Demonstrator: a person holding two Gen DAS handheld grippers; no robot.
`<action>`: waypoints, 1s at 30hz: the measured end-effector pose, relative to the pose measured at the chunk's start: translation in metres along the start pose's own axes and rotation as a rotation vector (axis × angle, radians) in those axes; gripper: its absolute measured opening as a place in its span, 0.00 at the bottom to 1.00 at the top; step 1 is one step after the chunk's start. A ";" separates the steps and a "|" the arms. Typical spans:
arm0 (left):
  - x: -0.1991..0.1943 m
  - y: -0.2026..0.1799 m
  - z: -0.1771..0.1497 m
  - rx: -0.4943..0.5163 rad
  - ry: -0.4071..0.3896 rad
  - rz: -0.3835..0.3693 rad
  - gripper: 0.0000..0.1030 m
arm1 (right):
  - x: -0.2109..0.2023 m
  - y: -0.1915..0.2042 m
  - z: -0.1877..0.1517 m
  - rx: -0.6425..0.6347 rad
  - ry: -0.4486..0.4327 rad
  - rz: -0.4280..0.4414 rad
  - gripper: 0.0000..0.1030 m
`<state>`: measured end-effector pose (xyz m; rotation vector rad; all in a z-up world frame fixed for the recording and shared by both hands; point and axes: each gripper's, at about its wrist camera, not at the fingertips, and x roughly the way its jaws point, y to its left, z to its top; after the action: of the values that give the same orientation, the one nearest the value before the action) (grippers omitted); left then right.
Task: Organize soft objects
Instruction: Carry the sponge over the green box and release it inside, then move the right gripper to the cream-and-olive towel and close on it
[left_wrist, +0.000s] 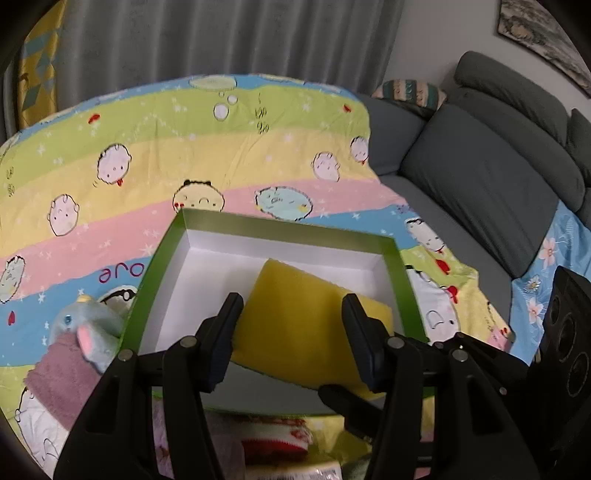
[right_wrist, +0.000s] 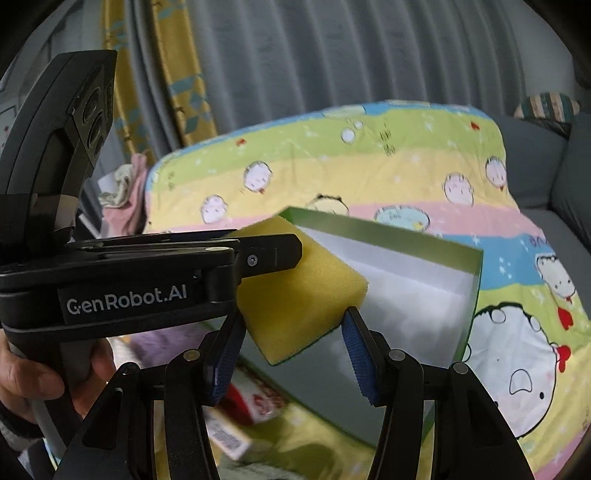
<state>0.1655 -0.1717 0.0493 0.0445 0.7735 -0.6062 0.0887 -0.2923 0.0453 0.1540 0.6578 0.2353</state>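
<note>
In the left wrist view, the left gripper (left_wrist: 291, 317) is pinching one yellow foam sponge block (left_wrist: 295, 325) between its two black fingers, jaws closed on the sponge's sides. The sponge is hanging over the white interior of the single green-rimmed cardboard box (left_wrist: 280, 225), which is lying on the cartoon-print striped quilt (left_wrist: 184, 147). The step in hand appears to be placing the sponge into the box; the next move probably calls for lowering it toward the floor of the box and then releasing the grip. One blue plush elephant (left_wrist: 86, 325) and one mauve folded towel (left_wrist: 59, 380) are waiting just left of the box, outside it. A grey sofa (left_wrist: 491, 177) is sitting to the right.

In the right wrist view, the right gripper (right_wrist: 291, 354) is standing with its jaws apart and holding nothing, its blue-padded fingers framing the lower corner of the sponge without visibly touching it. The left gripper is reaching in from the left, clamped on the same sponge above the box. This view is somewhat blurred. One red-and-white carton (right_wrist: 255, 402) is lying below; its details are unclear.
</note>
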 end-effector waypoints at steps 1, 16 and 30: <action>0.007 0.001 0.001 -0.005 0.014 0.004 0.59 | 0.005 -0.003 -0.001 0.006 0.019 -0.006 0.55; -0.017 0.003 -0.022 0.021 -0.009 0.188 0.99 | -0.016 -0.006 -0.026 0.075 0.049 -0.142 0.73; -0.111 -0.008 -0.069 0.033 -0.129 0.304 0.99 | -0.085 0.046 -0.051 -0.030 -0.023 -0.127 0.82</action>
<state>0.0553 -0.1054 0.0751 0.1494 0.6165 -0.3297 -0.0155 -0.2674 0.0650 0.0861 0.6387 0.1211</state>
